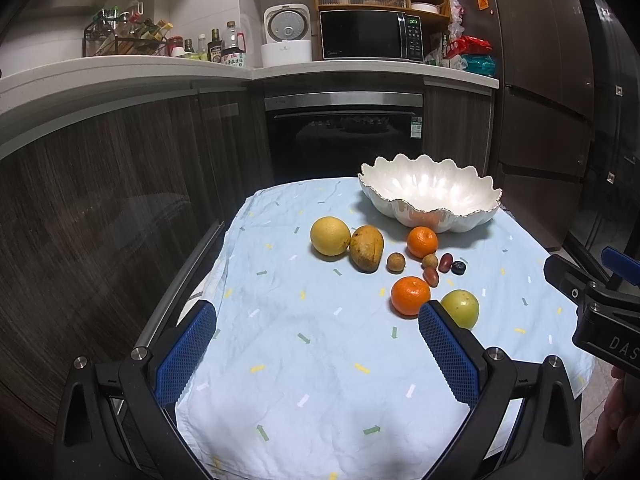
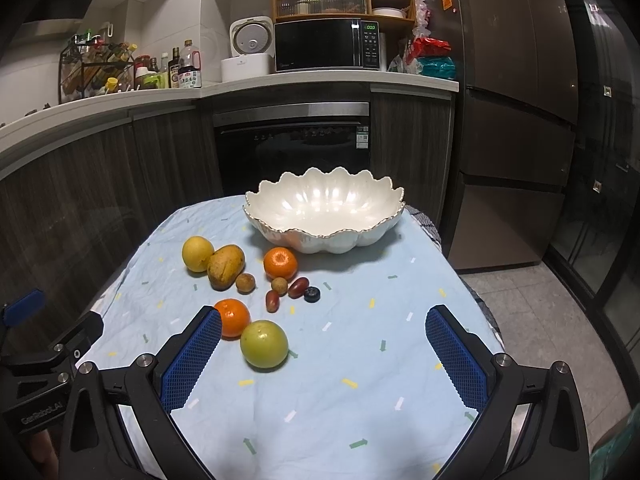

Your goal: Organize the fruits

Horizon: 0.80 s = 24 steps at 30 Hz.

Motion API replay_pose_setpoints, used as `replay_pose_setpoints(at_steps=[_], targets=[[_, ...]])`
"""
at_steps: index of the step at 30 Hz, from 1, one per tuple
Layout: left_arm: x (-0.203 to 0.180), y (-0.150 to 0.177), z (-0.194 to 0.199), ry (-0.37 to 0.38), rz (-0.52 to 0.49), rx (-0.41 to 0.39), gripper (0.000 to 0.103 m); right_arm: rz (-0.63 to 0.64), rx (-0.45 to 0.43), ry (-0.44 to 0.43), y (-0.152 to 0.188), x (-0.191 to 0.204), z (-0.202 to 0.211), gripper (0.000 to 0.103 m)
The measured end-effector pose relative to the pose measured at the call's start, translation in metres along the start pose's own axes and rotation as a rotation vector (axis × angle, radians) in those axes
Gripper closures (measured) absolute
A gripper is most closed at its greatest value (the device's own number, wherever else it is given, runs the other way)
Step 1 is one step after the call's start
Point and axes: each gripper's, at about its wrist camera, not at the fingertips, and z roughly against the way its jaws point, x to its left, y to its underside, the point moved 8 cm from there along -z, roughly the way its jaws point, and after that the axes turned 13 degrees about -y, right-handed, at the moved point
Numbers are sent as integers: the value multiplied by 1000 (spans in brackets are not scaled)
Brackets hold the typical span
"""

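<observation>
Your left wrist camera looks forward from the table's near left; your right one from the near right. Both face the counter [image 1: 160, 76] and share the bowl [image 1: 430, 208] [image 2: 324, 224].

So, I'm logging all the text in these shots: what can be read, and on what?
"0:00" on the microwave display.
"DAS", cut off by the frame edge, on the right gripper body.
"GenRobot.AI", roughly, on the left gripper body.
Bottle labels, the oven sticker and the orange fridge sticker: too small to read.
</observation>
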Motion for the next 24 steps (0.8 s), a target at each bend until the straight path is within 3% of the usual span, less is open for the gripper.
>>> replay_pose_setpoints(at_steps=[24], targets=[[-1, 4, 1, 7, -4, -1, 0, -3, -6, 3, 1, -1, 0, 0]])
